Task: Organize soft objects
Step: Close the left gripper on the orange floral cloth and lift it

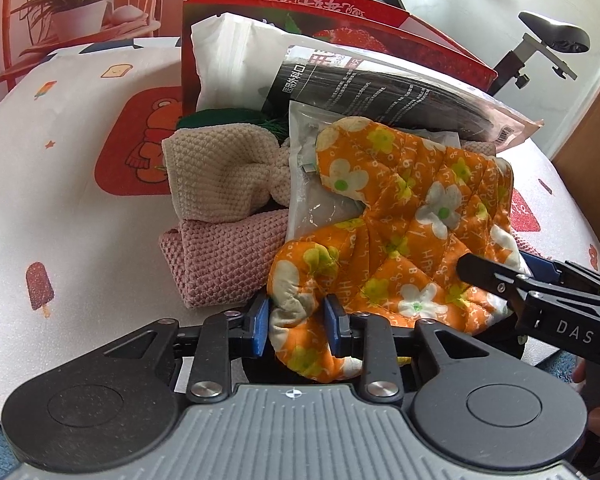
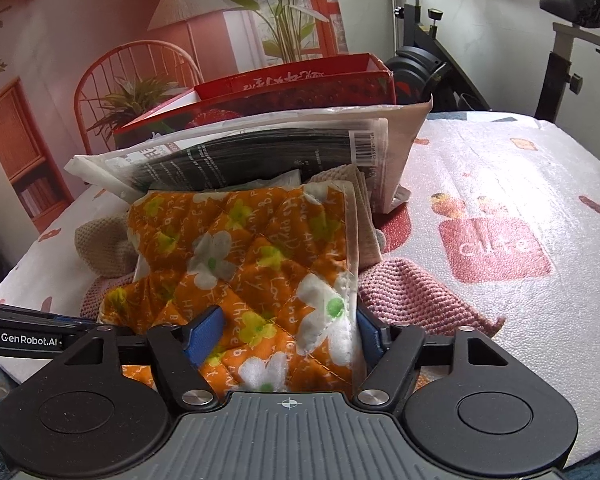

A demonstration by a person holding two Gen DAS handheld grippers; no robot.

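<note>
Your left gripper (image 1: 296, 330) clenched the mitt's (image 1: 400, 232) thumb at lower centre; your right gripper (image 2: 290, 334) clasped its cuff.

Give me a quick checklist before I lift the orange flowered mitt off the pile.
1. Left gripper jaws closed on the mitt thumb end: ok.
2. Right gripper jaws around the mitt's cuff edge: ok; firm pinch: cannot tell.
3. Mitt free of the clear plastic pouch beneath it: cannot tell.
4. Beige knit cloth and pink knit cloth clear of both jaws: ok.
5. Red box behind has room: cannot tell.
</note>
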